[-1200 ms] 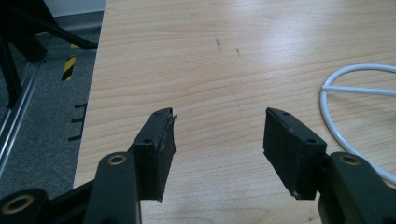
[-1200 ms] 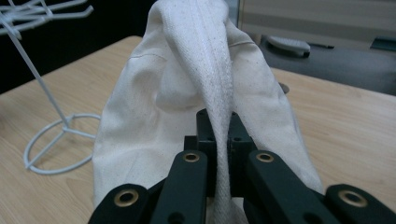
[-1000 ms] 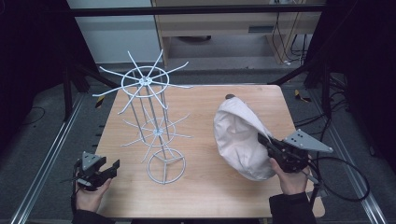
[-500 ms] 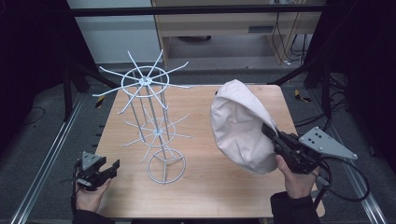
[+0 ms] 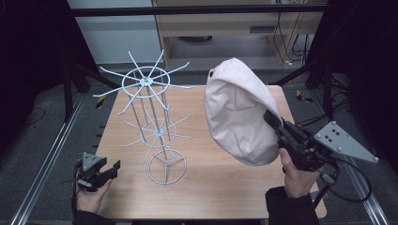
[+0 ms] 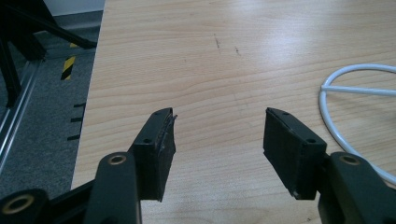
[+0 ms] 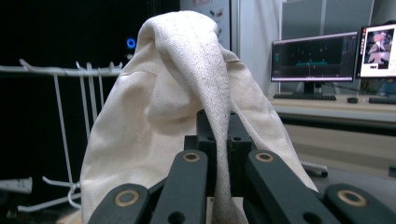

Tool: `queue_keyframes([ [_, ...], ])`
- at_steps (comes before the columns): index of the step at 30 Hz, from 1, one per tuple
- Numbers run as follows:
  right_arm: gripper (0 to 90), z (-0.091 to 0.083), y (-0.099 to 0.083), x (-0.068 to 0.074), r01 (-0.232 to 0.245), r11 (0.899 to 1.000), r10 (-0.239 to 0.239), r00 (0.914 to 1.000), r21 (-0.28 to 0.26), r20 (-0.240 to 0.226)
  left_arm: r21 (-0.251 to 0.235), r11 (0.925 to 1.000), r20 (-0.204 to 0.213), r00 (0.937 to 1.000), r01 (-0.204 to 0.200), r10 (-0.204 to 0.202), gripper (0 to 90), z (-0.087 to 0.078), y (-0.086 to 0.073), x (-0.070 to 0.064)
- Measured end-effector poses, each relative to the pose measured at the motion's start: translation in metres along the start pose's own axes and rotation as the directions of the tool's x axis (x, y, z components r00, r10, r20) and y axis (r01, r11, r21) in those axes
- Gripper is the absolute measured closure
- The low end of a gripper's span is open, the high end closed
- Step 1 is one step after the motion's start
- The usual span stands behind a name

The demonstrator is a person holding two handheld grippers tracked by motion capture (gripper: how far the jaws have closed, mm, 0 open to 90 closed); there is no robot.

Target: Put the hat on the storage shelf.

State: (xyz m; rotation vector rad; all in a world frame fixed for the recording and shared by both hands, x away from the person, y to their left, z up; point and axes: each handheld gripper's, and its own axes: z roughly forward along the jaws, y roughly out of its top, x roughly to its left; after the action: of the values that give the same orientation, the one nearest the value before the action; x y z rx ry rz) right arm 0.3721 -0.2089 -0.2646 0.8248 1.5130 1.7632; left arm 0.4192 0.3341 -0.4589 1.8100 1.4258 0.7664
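Observation:
My right gripper (image 5: 272, 119) is shut on a cream cloth cap (image 5: 239, 110), which it holds up in the air over the right half of the wooden table (image 5: 211, 183). In the right gripper view the cap (image 7: 177, 93) drapes over the closed jaws of that gripper (image 7: 218, 122). A white wire hat rack (image 5: 155, 126) with spoked arms stands at the table's left centre. My left gripper (image 5: 112, 168) rests open at the front left corner; its jaws in the left gripper view (image 6: 219, 121) hold nothing, with the rack's base ring (image 6: 355, 107) to the right.
A black frame and metal rails (image 5: 42, 159) border the table on both sides. Monitors on a desk (image 7: 327, 60) stand beyond the cap in the right gripper view. A cable (image 5: 356, 187) trails from the right gripper.
The right gripper has lifted the cap off the table and raised it, tilting it upright and toward the rack. The left gripper has stayed put.

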Motion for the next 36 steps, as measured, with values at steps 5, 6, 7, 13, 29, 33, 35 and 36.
queue_keyframes([
  [5,88.6,0.002,0.013,0.006,-0.002,0.998,0.002,1.0,-0.063,-0.009,0.0,1.0,0.001,1.0,-0.001,0.001,43.3,0.0,0.0,0.0],
  [6,88.6,0.002,0.015,0.008,-0.003,0.997,0.002,0.9999,-0.073,-0.011,0.0,1.0,0.001,1.0,-0.001,0.001,43.3,0.0,0.0,0.0],
  [7,88.6,0.003,0.017,0.009,-0.006,0.997,0.005,0.9999,-0.081,-0.016,0.0,1.0,0.001,1.0,0.001,-0.001,43.3,0.0,0.0,0.0],
  [13,88.6,0.01,0.023,0.018,-0.019,0.992,0.012,0.9984,-0.123,-0.055,0.0,1.0,0.0,1.0,0.0,0.0,43.3,0.0,0.0,0.0],
  [29,88.5,0.052,0.013,0.046,-0.04,0.995,0.028,0.9896,-0.087,-0.141,0.002,1.0,0.001,1.0,-0.004,0.004,43.4,0.001,0.0,0.0],
  [33,88.5,0.055,0.003,0.048,-0.037,0.997,0.028,0.9888,-0.061,-0.147,0.001,1.0,-0.001,1.0,-0.004,0.004,43.4,0.001,0.0,0.0],
  [35,88.5,0.055,-0.002,0.047,-0.047,0.998,0.039,0.9884,-0.052,-0.147,0.003,1.0,0.001,1.0,-0.004,0.004,43.4,0.001,0.0,0.0],
  [36,88.5,0.055,-0.005,0.046,-0.056,0.997,0.048,0.9872,-0.05,-0.152,0.002,1.0,0.001,1.0,-0.005,0.005,43.4,0.001,0.0,0.0],
])
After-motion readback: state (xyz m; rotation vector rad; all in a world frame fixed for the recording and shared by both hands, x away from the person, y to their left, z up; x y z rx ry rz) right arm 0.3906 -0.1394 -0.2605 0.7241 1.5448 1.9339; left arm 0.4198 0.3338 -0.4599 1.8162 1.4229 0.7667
